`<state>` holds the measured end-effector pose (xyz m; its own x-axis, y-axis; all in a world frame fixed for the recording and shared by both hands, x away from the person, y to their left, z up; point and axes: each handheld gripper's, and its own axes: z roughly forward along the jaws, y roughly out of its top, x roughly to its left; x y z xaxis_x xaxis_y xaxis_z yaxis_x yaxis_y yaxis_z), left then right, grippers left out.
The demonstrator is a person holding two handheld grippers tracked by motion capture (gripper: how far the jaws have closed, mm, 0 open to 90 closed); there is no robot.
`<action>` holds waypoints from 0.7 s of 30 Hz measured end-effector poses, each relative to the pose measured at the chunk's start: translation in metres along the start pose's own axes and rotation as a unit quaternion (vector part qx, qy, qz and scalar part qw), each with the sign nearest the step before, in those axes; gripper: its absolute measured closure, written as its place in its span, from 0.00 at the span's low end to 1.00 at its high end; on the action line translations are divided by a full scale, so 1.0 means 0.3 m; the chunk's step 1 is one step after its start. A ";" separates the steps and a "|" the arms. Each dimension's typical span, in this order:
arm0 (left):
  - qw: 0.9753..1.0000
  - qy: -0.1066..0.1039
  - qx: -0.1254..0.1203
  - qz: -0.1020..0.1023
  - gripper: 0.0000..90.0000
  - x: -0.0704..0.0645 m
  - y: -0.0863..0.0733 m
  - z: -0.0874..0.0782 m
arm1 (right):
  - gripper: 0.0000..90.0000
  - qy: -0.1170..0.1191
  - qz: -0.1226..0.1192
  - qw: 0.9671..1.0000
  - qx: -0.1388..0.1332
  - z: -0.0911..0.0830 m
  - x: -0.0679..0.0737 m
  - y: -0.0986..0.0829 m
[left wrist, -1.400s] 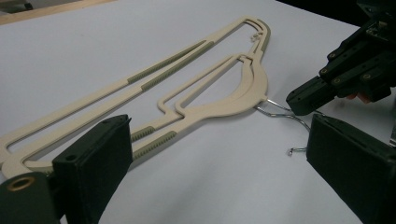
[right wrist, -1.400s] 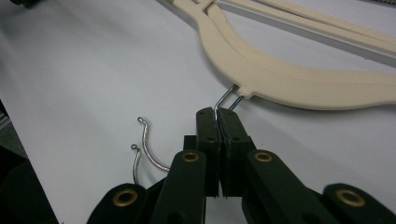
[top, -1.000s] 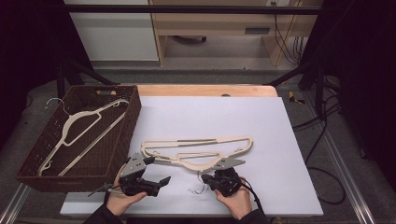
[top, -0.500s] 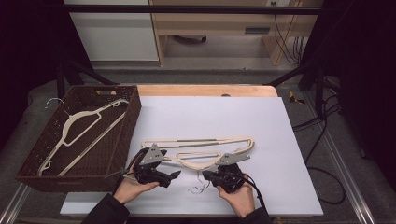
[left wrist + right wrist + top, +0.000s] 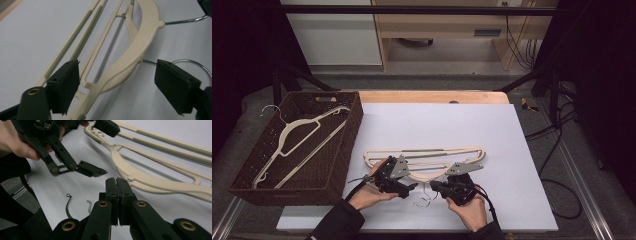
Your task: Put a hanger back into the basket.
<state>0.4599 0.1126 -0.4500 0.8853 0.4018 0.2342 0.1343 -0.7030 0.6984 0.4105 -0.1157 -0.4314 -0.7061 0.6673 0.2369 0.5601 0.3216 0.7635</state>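
Two cream plastic hangers (image 5: 424,150) lie stacked on the white table top, their wire hooks (image 5: 423,199) pointing toward the person. My left gripper (image 5: 408,178) is open, and in the left gripper view its jaws (image 5: 120,85) straddle the curved hanger shoulder (image 5: 140,47) beside the neck. A wire hook (image 5: 190,61) curves past its right jaw. My right gripper (image 5: 435,185) sits just right of the neck. In the right gripper view it (image 5: 117,182) is shut on the wire stem where that stem leaves the hanger (image 5: 140,175). Two hook ends (image 5: 67,206) show below.
A dark wicker basket (image 5: 357,130) stands at the table's left edge with a third cream hanger (image 5: 297,137) lying inside. The white board (image 5: 452,120) stretches beyond the hangers to a wooden strip at the back. Cables hang off the right side.
My left gripper has moved right and forward from near the basket to the hangers' neck, its jaws now around the shoulder. The right gripper has barely shifted.
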 end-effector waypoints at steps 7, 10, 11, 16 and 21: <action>0.999 0.006 -0.003 0.040 0.46 -0.018 0.025 0.037 | 0.99 0.003 -0.002 1.000 -0.003 -0.004 0.001 0.001; 0.999 0.007 -0.004 0.045 0.55 -0.019 0.028 0.044 | 0.99 0.002 -0.001 1.000 -0.004 -0.007 0.001 0.002; 0.999 0.006 -0.004 0.046 0.56 -0.019 0.028 0.046 | 0.99 0.001 -0.002 1.000 -0.005 -0.007 0.000 0.002; 0.999 0.000 -0.001 0.054 0.65 -0.020 0.025 0.051 | 0.99 0.002 0.002 1.000 -0.008 -0.008 0.001 0.003; 0.997 0.006 0.004 0.075 0.71 -0.031 0.028 0.052 | 0.99 0.002 0.001 1.000 -0.007 -0.008 0.000 0.001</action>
<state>0.4597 0.0938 -0.4569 0.8906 0.2977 0.3438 0.0032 -0.7601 0.6498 0.4096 -0.1173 -0.4298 -0.7065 0.6651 0.2419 0.5557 0.3096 0.7716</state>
